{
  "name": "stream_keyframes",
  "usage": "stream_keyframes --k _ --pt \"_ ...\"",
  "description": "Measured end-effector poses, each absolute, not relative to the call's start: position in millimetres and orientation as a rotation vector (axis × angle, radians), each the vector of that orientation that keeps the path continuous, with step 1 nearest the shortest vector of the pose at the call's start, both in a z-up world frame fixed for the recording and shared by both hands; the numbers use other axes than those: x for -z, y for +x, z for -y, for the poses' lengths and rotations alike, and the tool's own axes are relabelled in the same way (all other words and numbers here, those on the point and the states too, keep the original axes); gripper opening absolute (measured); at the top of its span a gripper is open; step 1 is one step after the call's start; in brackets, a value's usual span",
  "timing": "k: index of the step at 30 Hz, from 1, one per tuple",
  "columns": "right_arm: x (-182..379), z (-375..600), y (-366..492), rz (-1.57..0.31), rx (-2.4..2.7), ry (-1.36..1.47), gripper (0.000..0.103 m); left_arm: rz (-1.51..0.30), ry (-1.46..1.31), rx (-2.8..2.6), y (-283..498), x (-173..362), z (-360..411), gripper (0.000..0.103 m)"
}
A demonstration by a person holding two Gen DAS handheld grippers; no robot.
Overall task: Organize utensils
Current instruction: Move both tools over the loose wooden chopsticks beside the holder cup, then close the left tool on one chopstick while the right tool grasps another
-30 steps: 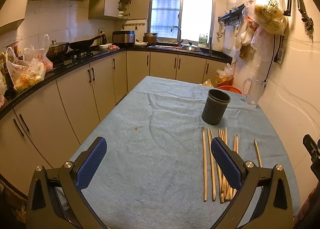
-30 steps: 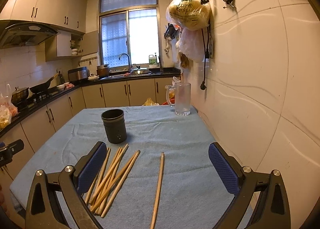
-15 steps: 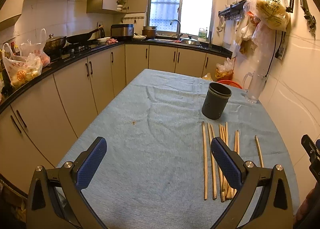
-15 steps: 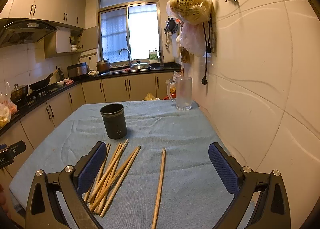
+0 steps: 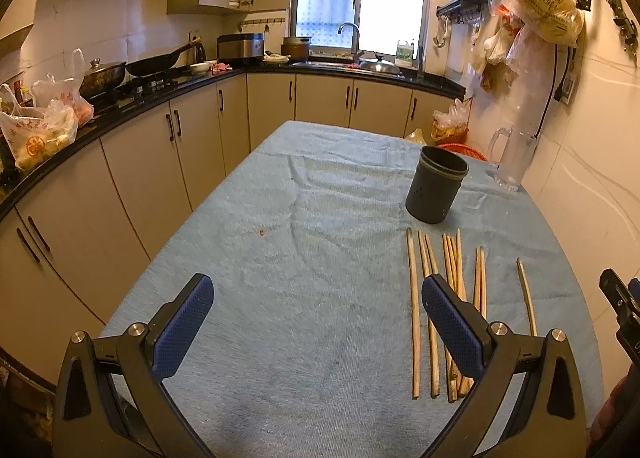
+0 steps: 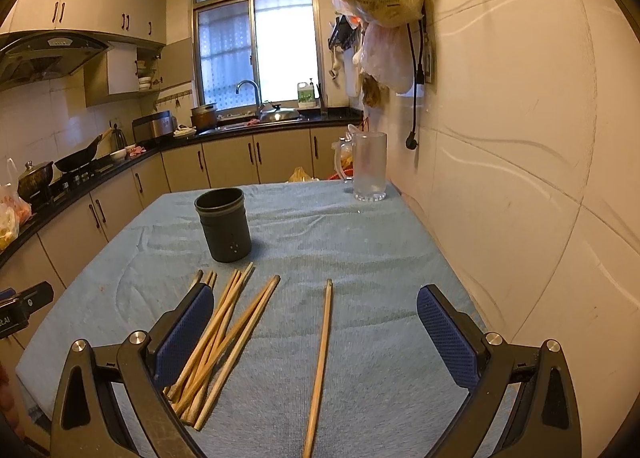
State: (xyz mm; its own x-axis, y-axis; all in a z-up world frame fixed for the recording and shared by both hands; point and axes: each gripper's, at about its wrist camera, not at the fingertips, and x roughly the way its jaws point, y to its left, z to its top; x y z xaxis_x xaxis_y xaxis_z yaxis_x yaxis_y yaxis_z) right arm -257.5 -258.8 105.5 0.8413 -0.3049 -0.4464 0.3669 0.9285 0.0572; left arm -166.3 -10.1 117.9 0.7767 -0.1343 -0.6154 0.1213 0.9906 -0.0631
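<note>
loosely scattered, the chopsticks [image 6: 224, 334] lie flat on the blue cloth [image 6: 360, 258], most in a rough overlapping bundle fanned toward the dark cup [image 6: 223, 224], which stands upright just beyond their far tips at about 12 o'clock from the pile; one single chopstick [image 6: 320, 362] lies apart at 3 o'clock of the bundle, nearly straight along the right camera's line of sight. nothing is in the cup that can be seen, so the sorting looks not yet begun, and the cup is presumably the holder the sticks are meant for. the right gripper [image 6: 312, 334] hangs low over the near end of the cloth with its jaws spread wide and empty, the lone stick running up between its blue pads [image 6: 448, 338], which reads as lining up on the easiest, isolated piece first. the left gripper [image 5: 316, 322] is likewise spread wide and holds nothing, over bare cloth at 9 o'clock of the bundle, its right finger overlapping the sticks in view; whether it touches them cannot be told. thin, flat sticks on soft fabric will likely need the pads pressed close to the cloth to catch. a glass mug [image 6: 370, 165] stands at the far corner by the wall, well apart from the work
</note>
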Motion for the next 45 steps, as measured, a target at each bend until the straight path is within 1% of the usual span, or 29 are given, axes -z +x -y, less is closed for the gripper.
stream_keyframes --k 17,25,31,34,36,40,42,43,45 --pt "-72 282 -227 -0.545 0.365 0.190 0.103 -0.788 0.023 0.151 -129 -84 29 0.103" --pt "-57 307 -212 -0.637 0.366 0.170 0.103 -0.846 0.112 0.204 -86 -75 45 0.103" --pt "-38 331 -206 -0.706 0.345 0.276 0.103 -0.948 0.146 0.309 -47 -55 84 0.101" --pt "-32 338 -202 -0.731 0.323 0.326 0.103 -0.970 0.192 0.361 -31 -44 108 0.088" --pt "-29 341 -200 -0.739 0.316 0.338 0.102 -0.999 0.196 0.394 -22 -36 120 0.077" --pt "-27 343 -196 -0.746 0.306 0.354 0.102 -1.046 0.214 0.432 -9 -18 139 0.063" --pt "-26 343 -193 -0.749 0.300 0.358 0.102 -1.062 0.233 0.443 -7 -12 145 0.048" --pt "-26 343 -191 -0.751 0.295 0.358 0.102 -1.061 0.244 0.441 -6 -10 147 0.047" --pt "-26 341 -188 -0.755 0.286 0.351 0.102 -1.037 0.272 0.437 -7 -9 150 0.032"
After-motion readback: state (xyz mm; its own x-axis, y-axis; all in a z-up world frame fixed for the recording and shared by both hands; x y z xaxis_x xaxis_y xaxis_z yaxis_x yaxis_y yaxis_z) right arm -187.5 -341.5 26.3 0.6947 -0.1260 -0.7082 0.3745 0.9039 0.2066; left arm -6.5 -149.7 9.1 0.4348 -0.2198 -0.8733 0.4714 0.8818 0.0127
